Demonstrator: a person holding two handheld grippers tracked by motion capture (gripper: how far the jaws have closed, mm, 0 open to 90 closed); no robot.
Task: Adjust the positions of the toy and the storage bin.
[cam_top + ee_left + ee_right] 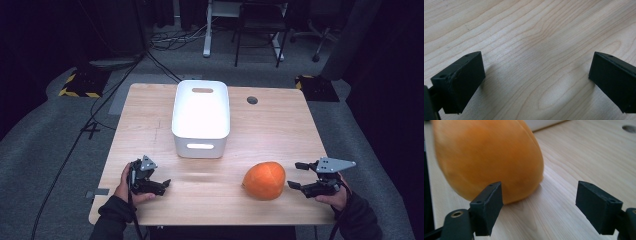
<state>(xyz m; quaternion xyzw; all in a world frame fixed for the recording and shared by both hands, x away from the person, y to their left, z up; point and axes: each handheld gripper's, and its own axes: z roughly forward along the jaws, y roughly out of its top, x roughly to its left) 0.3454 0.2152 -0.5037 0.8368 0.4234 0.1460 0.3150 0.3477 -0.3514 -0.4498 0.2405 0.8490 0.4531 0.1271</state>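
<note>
One orange pumpkin [264,180], smooth, rounded, on table [280,130]; near right gripper [298,175].

Pale wood counter [140,125], bearing a white bin [201,117] near centre toward twelve o'clock, an orange pumpkin [264,180] at five, a dark grommet [252,100] at one.

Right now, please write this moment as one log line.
left tongs: open, over bare table | right tongs: open, beside pumpkin | bin: empty
</note>
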